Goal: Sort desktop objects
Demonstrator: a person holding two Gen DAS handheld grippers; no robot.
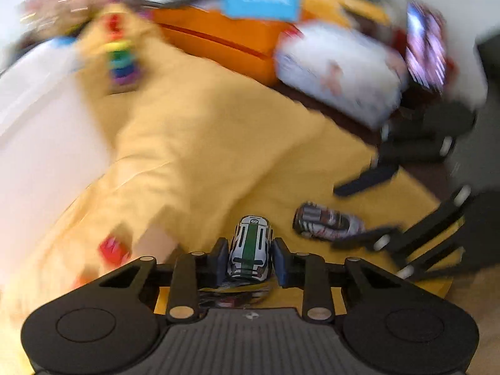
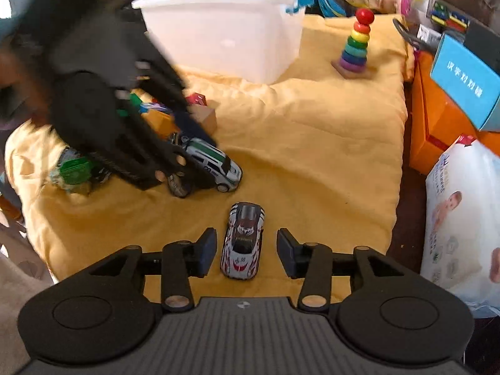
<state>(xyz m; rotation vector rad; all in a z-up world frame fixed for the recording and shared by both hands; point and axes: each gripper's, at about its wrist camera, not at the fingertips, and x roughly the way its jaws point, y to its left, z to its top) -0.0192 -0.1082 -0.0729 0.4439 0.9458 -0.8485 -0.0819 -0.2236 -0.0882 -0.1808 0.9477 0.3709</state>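
Two toy cars are in play, one at each of your grippers. Your left gripper (image 1: 249,257) is closed narrowly on the green-striped car (image 1: 250,247), pads against both its flanks; in the right wrist view that car (image 2: 212,164) sits nose-down at about ten o'clock from the red-marked car (image 2: 242,240). Your right gripper (image 2: 247,251) stands wide, its pads well clear on either side of the red-marked car, which lies flat on the yellow cloth (image 2: 312,143).

You look to be at the pick-up step. Next, close the right pads squarely on the car's flanks, then carry both, likely to the white bin (image 2: 225,34) at twelve o'clock.

The cars look hard, glossy and rounded, so they may slip. The cloth is soft and rumpled.
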